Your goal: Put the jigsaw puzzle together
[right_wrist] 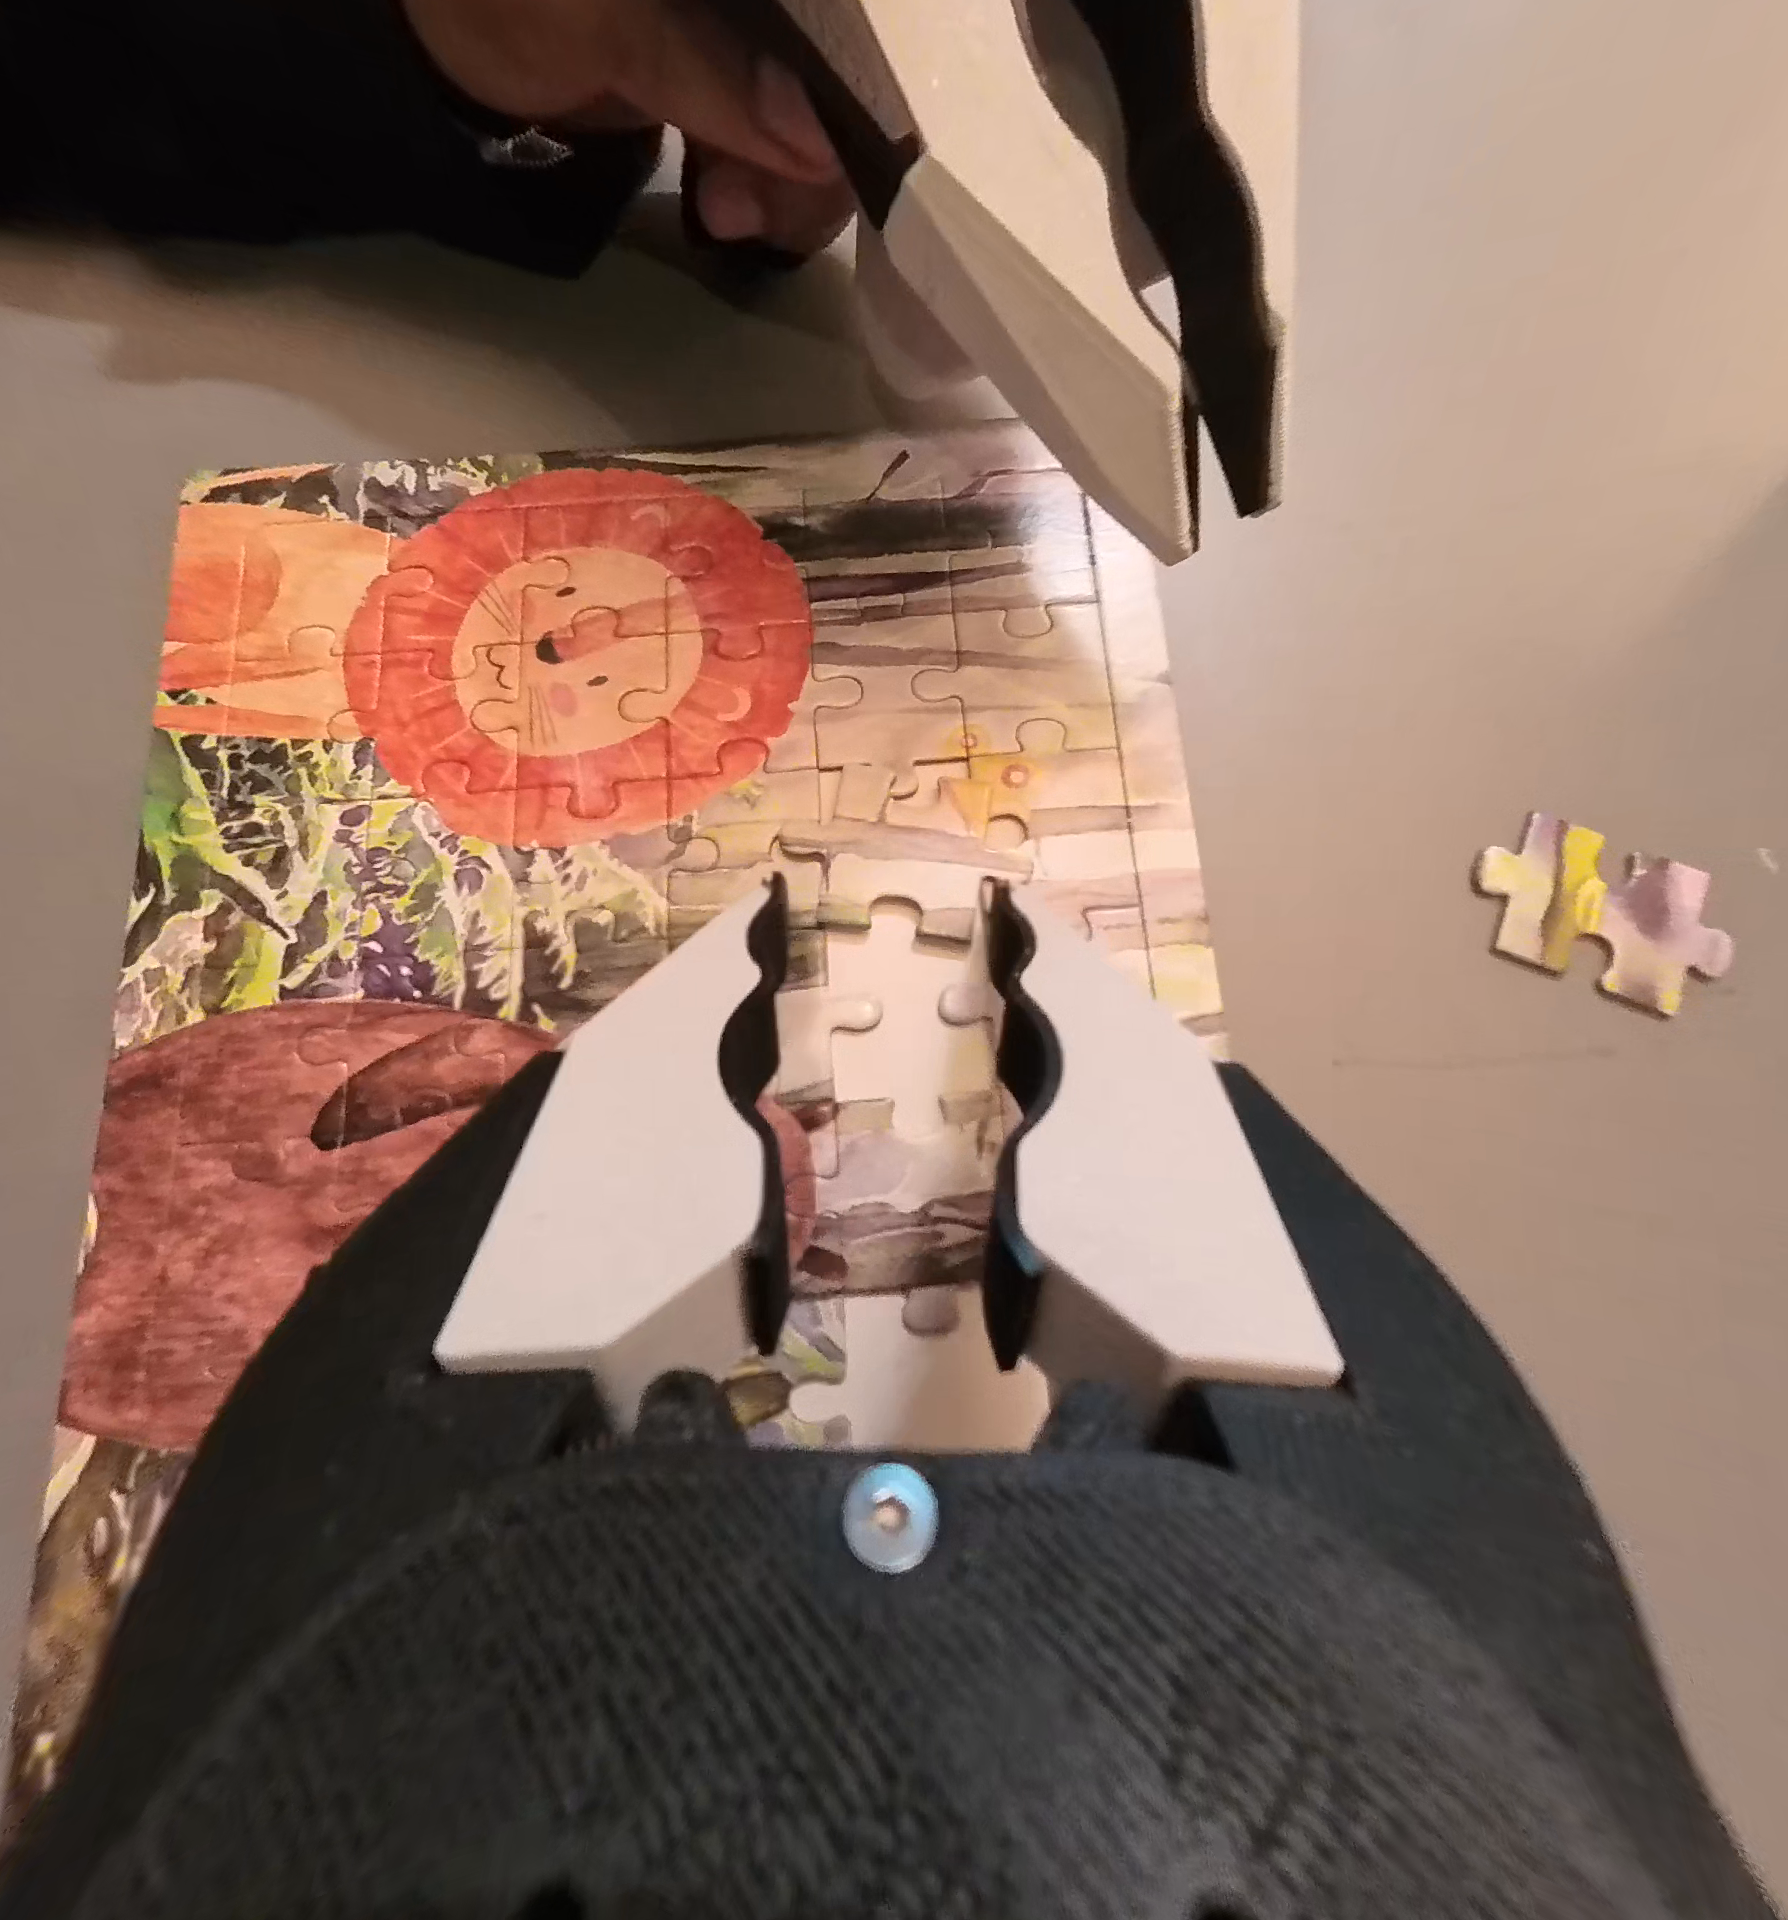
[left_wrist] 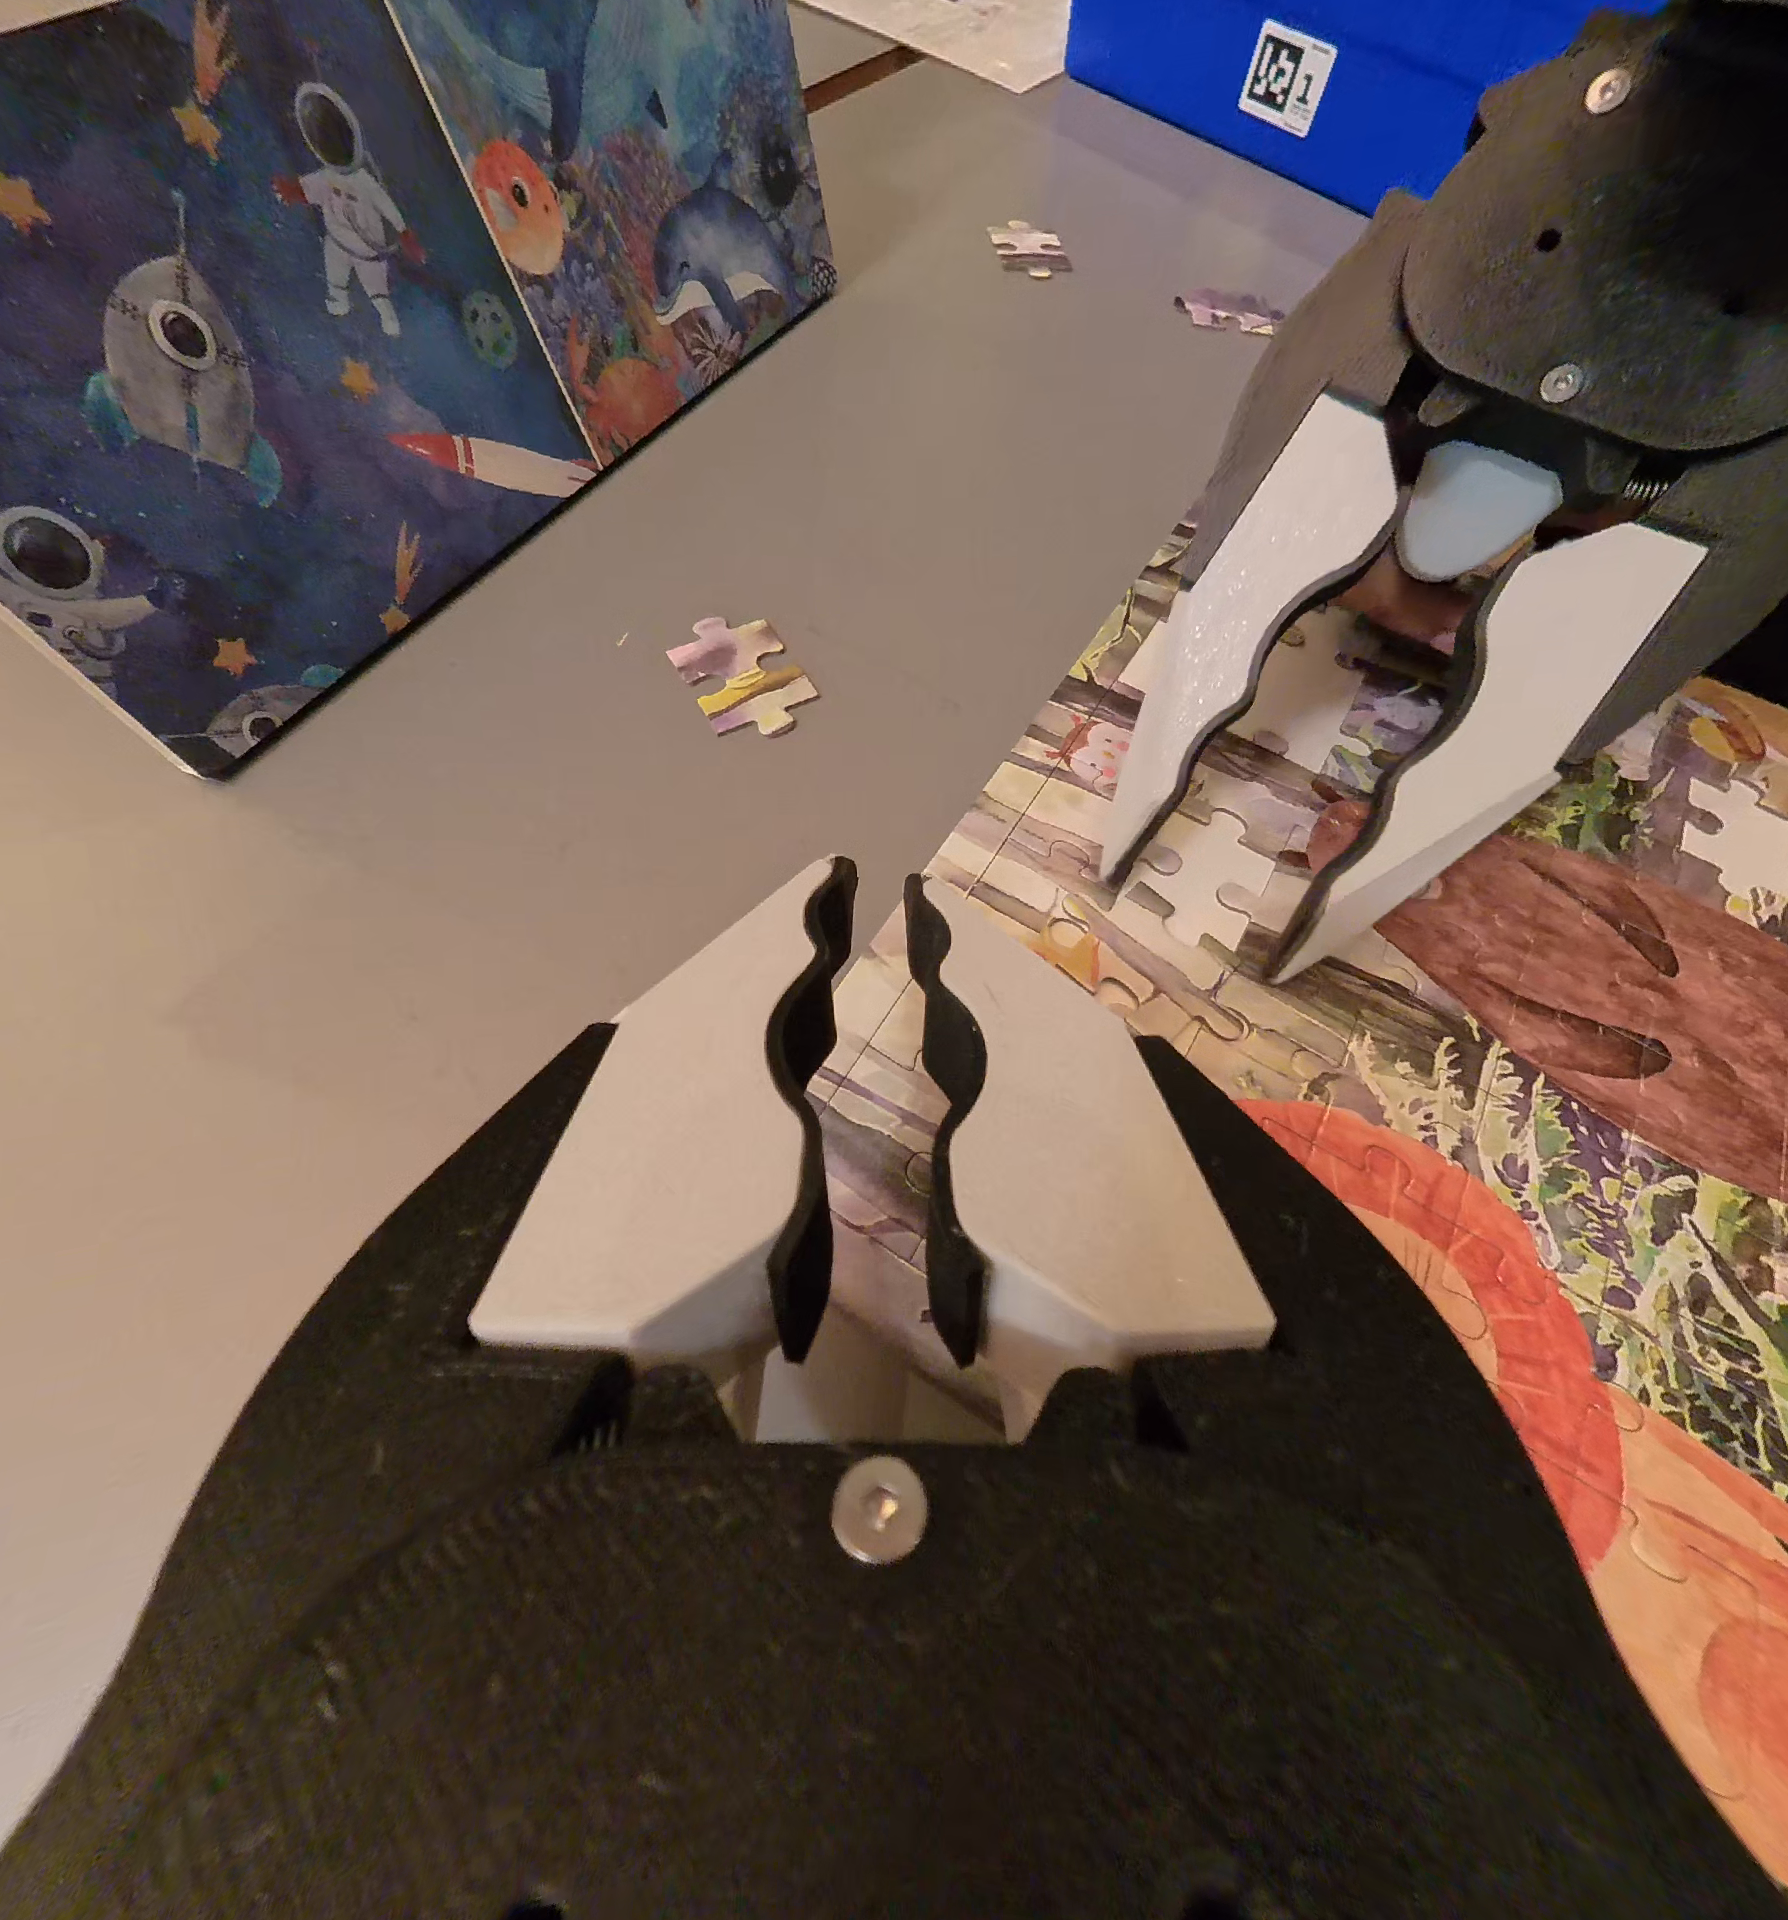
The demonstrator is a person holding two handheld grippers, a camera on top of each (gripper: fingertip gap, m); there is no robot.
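hovering over the lion jigsaw puzzle [right_wrist: 599, 665] on the grey table [left_wrist: 454, 987]: right gripper [right_wrist: 882, 883], jaws released and empty, tips straddling an unfilled gap [right_wrist: 905, 997] in the puzzle. left gripper [left_wrist: 879, 878], jaws parted slightly, empty, over the puzzle's edge. loose two-piece cluster [right_wrist: 1602, 914] right of the right jaws; space-themed box [left_wrist: 246, 364] far left of the left jaws.

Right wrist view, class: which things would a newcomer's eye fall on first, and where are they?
The orange lion fills the far left of the nearly finished puzzle. The open right gripper hangs over a pale gap among the pieces near the puzzle's right edge. Two joined loose pieces lie on the bare table to the right, and the left gripper juts in from above.
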